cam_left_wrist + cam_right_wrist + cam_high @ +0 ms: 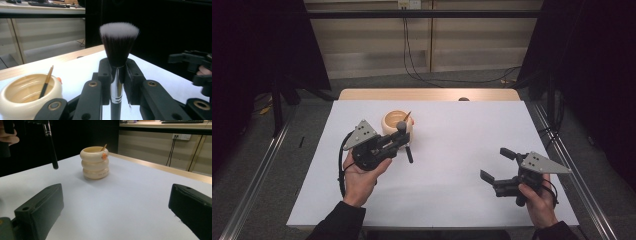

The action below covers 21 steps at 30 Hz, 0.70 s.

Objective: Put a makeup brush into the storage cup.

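Note:
My left gripper (pixel 400 137) is shut on a makeup brush (pixel 118 47), black-handled with a silver ferrule and white-tipped dark bristles, held upright above the table. The brush handle (pixel 52 147) hangs down at the upper left of the right gripper view. A cream ribbed cup (pixel 397 123) stands just behind the left gripper and holds a thin wooden-handled brush (pixel 46 82); the cup (pixel 95 163) has an orange mark on its side. My right gripper (pixel 498 164) is open at the right front of the table with nothing between its jaws.
A white sheet (pixel 452 155) covers the table, with a wooden edge (pixel 427 94) at the back. Metal rails (pixel 257 175) run along both sides of the table. Cables (pixel 412 55) hang by the far wall.

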Tool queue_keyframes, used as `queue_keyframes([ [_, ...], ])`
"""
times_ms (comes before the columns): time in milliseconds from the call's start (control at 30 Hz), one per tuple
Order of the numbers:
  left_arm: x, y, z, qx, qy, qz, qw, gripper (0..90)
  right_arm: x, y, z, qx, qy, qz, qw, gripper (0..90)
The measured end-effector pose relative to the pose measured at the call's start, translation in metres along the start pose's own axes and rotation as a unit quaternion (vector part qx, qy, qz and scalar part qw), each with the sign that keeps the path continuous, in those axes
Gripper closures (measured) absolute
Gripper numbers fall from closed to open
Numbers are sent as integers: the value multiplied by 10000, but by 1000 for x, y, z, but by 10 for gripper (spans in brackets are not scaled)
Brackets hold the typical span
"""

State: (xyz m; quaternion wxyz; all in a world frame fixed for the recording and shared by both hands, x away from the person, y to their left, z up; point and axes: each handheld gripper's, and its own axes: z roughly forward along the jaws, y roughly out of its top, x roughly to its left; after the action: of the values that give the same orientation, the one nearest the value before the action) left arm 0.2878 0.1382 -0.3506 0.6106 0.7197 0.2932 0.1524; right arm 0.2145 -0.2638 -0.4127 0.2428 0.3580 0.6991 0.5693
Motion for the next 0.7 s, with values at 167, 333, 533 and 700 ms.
queue_keyframes([
  [167,6,0,-2,16,81,-31,10000,776,1,-7,-14,-66,-161,3,9998,0],
  [333,11,5,-5,11,200,-66,9998,776,0,-17,-20,-42,-272,15,9996,1],
  [533,19,13,-10,-23,326,2,9995,776,-1,-24,-26,-192,-505,196,9983,1],
  [700,25,20,-13,-70,333,39,9994,776,-2,-27,-25,-222,-592,164,9979,2],
])
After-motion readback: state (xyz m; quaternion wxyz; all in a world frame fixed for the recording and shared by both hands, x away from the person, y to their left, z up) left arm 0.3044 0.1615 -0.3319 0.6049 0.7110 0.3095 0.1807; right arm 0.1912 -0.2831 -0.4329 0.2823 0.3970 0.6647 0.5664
